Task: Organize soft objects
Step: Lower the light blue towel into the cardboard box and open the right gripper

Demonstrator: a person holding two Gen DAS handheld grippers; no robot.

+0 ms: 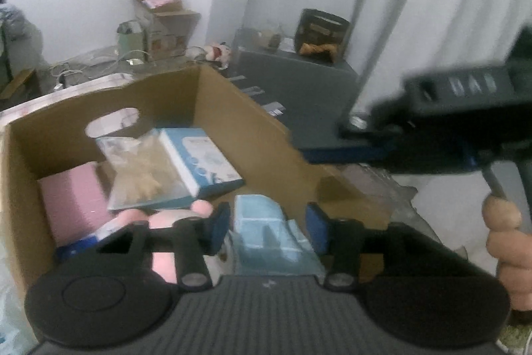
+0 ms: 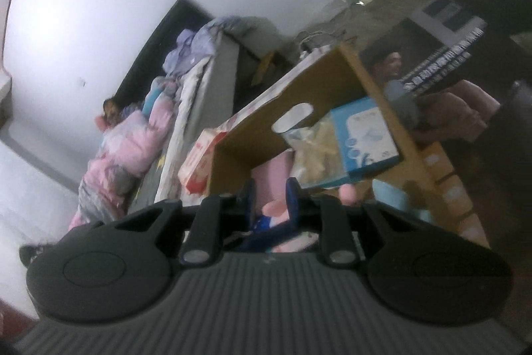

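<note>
An open cardboard box point(image 1: 239, 108) holds a pink pack point(image 1: 73, 198), a clear bag of cream pieces point(image 1: 143, 175), a blue-and-white carton point(image 1: 202, 158) and a pink plush toy point(image 1: 166, 218). My left gripper point(image 1: 267, 227) hangs over the box's near right corner. A light blue soft pack point(image 1: 266, 232) lies between its blue pads, which look slightly clear of it. My right gripper point(image 1: 332, 142) is held by a hand point(image 1: 502, 222) just beyond the box's right wall. In the right wrist view, that gripper point(image 2: 271, 192) is shut with nothing in it, pointing at the box point(image 2: 332, 79).
A dark grey cabinet point(image 1: 299, 79) stands behind the box to the right, with a dark bin point(image 1: 322, 32) on top. Small cartons point(image 1: 163, 22) and cables lie on the floor by the wall. A bed with pink bedding point(image 2: 133, 148) runs along the left.
</note>
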